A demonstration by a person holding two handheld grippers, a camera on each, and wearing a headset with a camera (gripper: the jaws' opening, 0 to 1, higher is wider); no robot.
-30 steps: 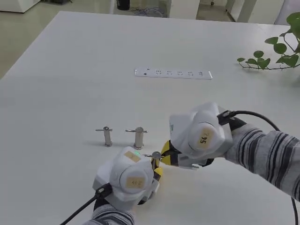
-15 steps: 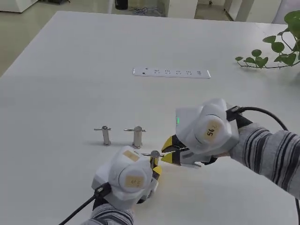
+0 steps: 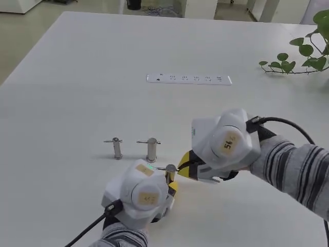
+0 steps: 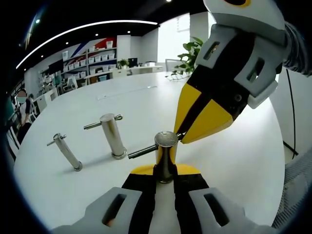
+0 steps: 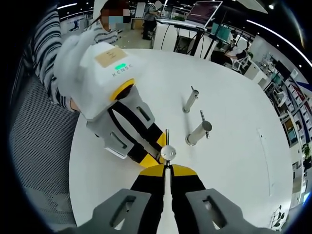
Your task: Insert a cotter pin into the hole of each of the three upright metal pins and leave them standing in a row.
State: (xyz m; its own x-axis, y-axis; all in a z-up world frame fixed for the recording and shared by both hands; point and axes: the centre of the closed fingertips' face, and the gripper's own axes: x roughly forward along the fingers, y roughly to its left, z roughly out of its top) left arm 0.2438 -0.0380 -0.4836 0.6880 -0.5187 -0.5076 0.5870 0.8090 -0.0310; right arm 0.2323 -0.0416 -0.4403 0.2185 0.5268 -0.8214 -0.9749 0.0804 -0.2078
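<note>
Right up close: left gripper (image 4: 165, 171) has its jaws closed tight on the lower shank of the third metal pin (image 4: 165, 157). That pin stands upright on the table (image 4: 243, 161), directly ahead of the fingertips. Right gripper (image 5: 166, 169) comes in from the left gripper's right side, jaws pinched together on one end of a cotter pin (image 4: 145, 150). Cotter pin sits crosswise through the hole just under the pin's head, and its free end pokes out the side away from the right gripper. Right jaw tips are touching or just off the pin head, can't tell which. Beyond the left gripper's jaws and off to their left stand the nearer metal pin (image 4: 113, 139) and the farther metal pin (image 4: 67, 152). Both are upright and apart from each other, each with its own cotter pin across the top. All three roughly line up. Well past both grippers, a white power strip (image 3: 189, 79) lies flat on the table. Plant (image 3: 303, 54) is far off on the right gripper's side.
</note>
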